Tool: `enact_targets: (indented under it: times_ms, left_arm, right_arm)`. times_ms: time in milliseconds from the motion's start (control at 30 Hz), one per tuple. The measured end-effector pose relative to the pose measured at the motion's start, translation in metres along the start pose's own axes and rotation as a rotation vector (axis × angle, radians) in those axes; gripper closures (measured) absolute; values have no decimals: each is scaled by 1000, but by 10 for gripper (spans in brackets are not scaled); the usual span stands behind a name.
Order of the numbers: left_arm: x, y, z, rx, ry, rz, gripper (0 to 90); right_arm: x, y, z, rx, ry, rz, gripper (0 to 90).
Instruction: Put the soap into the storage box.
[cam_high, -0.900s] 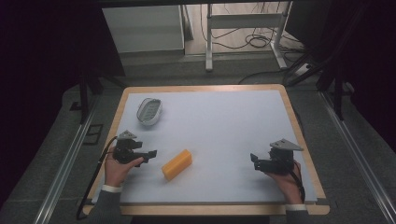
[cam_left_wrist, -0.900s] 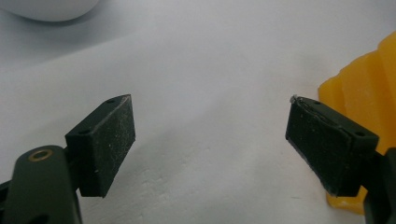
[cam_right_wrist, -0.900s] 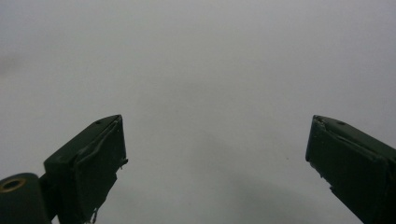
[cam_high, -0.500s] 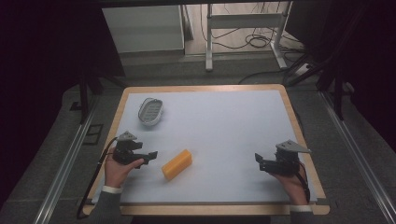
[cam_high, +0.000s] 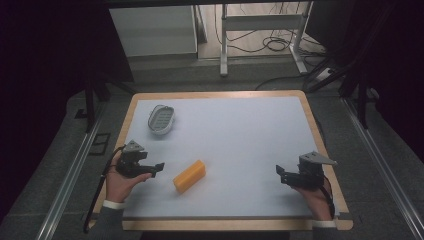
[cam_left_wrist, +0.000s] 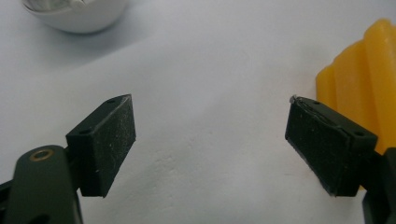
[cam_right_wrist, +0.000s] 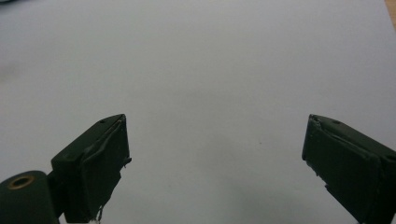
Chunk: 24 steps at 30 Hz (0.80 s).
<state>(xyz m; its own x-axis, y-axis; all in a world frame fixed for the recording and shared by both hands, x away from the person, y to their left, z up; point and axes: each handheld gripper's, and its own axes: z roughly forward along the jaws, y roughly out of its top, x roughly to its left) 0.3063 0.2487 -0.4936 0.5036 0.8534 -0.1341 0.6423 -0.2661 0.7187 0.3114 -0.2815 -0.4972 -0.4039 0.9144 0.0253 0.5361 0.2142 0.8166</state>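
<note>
Well, a white oval basket (cam_high: 161, 119) sits far-left; the yellow block (cam_high: 189, 176) lies just beside the left gripper (cam_high: 156, 168), jaws apart. The right gripper (cam_high: 281, 174), also spread, rests low, well apart.

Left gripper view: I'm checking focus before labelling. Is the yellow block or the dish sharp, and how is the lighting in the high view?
Left gripper view: yellow block and white dish soft, pads crisper. High view: mat evenly lit, surroundings dark.

Black hand-held grippers (cam_high: 159, 169), white cuffs (cam_high: 114, 204)
</note>
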Motion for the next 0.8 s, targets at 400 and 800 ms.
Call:
enact_targets:
  times_ms: [400,800]
  left_arm:
    - [-15,20,-18,8,-43,57,158]
    - [-35,33,-21,21,-58,100,169]
  right_arm:
    - [0,-1,-2,-4,-11,-1,74]
    - [0,-1,-3,-8,-41,-2,75]
